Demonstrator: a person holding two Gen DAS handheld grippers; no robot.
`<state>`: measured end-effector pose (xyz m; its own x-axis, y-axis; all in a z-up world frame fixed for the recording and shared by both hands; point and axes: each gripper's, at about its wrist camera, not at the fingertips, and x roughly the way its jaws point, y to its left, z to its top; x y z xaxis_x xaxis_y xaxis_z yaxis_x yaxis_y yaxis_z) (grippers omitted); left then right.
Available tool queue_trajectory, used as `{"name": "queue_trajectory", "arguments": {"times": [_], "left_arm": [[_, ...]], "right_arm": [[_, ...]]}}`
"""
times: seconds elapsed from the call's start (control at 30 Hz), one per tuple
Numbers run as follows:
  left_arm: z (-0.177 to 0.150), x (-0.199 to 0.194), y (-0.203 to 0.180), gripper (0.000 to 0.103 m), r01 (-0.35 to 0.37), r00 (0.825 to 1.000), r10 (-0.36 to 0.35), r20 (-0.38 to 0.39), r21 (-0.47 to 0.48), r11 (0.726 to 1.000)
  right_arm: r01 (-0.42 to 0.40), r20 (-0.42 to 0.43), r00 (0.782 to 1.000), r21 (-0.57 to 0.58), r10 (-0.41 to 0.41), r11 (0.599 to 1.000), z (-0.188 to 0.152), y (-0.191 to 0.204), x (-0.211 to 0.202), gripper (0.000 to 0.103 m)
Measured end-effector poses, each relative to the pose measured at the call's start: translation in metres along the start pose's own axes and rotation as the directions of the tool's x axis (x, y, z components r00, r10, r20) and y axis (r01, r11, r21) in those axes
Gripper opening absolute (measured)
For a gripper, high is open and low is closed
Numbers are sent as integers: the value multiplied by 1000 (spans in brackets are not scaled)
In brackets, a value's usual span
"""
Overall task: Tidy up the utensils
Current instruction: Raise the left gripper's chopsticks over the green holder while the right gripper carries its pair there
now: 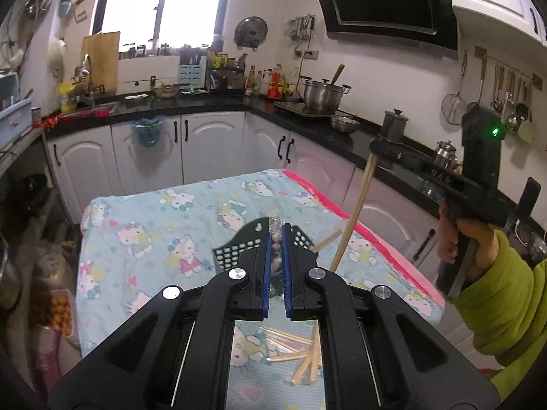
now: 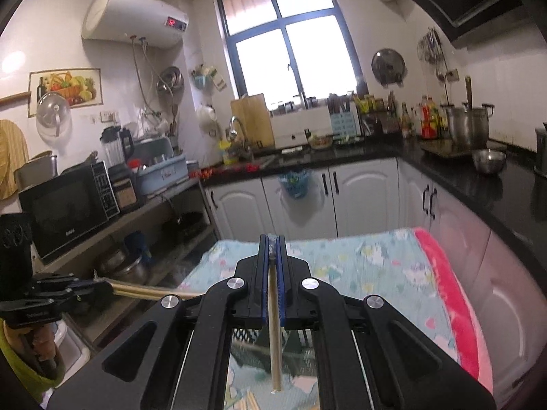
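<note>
From your left wrist camera, the left gripper [image 1: 277,235] is pressed together on the top of a chopstick (only its dark end shows between the blue pads, and the rest is hidden below them). Just beyond it sits the black mesh basket [image 1: 236,247] on the cartoon-print table cloth [image 1: 154,218]. More chopsticks [image 1: 301,355] lie scattered in a loose pile on the cloth beneath the gripper. To the right, your other hand [image 1: 458,235] holds the right gripper [image 1: 386,147], which pinches the top of a long pale chopstick [image 1: 354,217] that hangs slanting down toward the basket.

From the right wrist camera, the right gripper [image 2: 272,249] is closed on that chopstick [image 2: 274,324], held near its upper end so the shaft dangles free over the basket [image 2: 254,336]. At the left edge the left gripper [image 2: 102,287] clamps its own chopstick [image 2: 150,292].

These sticks look light, stiff and smooth, so I would expect them to swing or slip under a loose pinch; a grip nearer the middle would likely steady them. The basket walls are the main thing in the way when you lower a tip in, and the two hanging sticks could knock each other. The counters and cabinets stand well apart.
</note>
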<state>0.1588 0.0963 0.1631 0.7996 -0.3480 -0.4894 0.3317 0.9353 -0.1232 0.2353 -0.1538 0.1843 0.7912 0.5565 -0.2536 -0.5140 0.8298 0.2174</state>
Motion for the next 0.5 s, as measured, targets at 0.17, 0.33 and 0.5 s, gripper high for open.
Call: {"name": "queue_trajectory", "arguments": {"times": [0.17, 0.33, 0.5], "left_arm": [[9, 4, 7, 3, -10, 999, 11, -35, 23, 1000], [9, 11, 6, 3, -16, 996, 20, -85, 53, 998], [3, 19, 5, 3, -12, 992, 20, -123, 60, 998]], "right_arm": [[12, 51, 999, -18, -11, 1000, 18, -1, 5, 4], [40, 93, 995, -29, -37, 999, 25, -5, 18, 4], [54, 106, 993, -16, -52, 998, 23, -11, 32, 4]]}}
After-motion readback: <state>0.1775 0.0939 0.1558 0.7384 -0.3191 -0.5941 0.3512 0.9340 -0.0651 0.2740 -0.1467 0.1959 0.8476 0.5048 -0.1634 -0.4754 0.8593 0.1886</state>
